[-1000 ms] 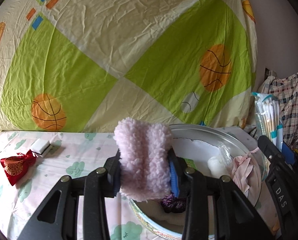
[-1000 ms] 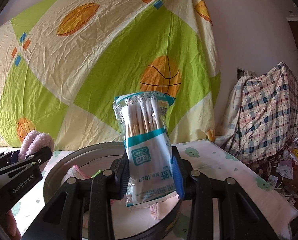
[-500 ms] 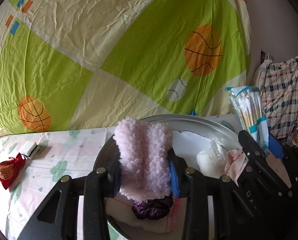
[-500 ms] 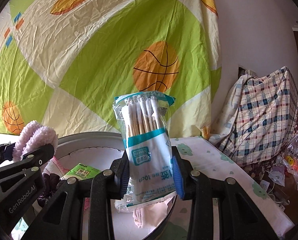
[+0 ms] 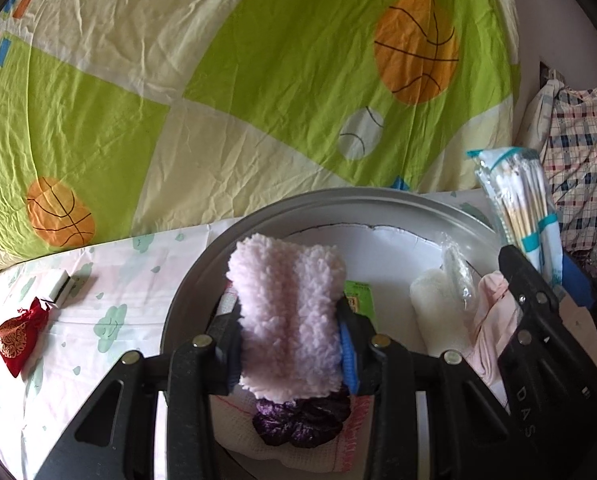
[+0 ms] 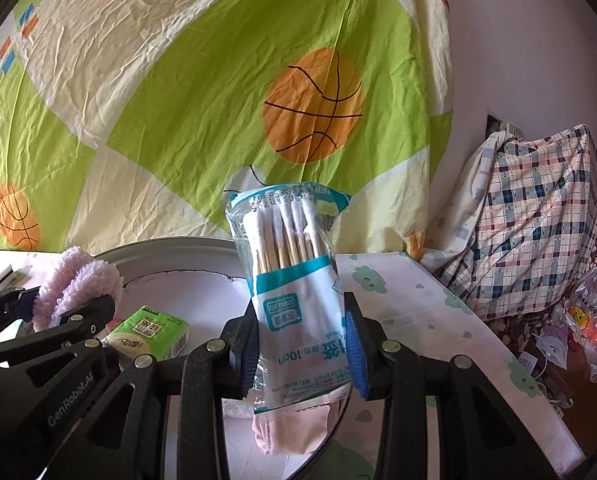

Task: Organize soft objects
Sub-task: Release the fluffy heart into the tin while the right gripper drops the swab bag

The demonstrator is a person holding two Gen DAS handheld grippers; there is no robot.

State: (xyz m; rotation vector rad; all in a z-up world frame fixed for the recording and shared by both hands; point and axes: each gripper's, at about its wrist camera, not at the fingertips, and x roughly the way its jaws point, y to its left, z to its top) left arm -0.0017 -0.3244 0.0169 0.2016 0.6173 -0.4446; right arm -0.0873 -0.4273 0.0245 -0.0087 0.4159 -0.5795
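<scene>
Several soft things already lie in the basin (image 5: pixel 202 276), while the left gripper (image 5: pixel 290 344) clamps a fleece (image 5: pixel 286 312) and the right gripper (image 6: pixel 302 344) a swab pack (image 6: pixel 294 280) above it, unreleased; a red pouch (image 5: pixel 16 332) waits on the table.

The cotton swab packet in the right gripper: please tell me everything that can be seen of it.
The cotton swab packet is a clear plastic bag with a teal and white label. Wooden sticks with white tips stand side by side inside. It is upright, clamped at its lower half by the right gripper, above the round metal basin.
</scene>
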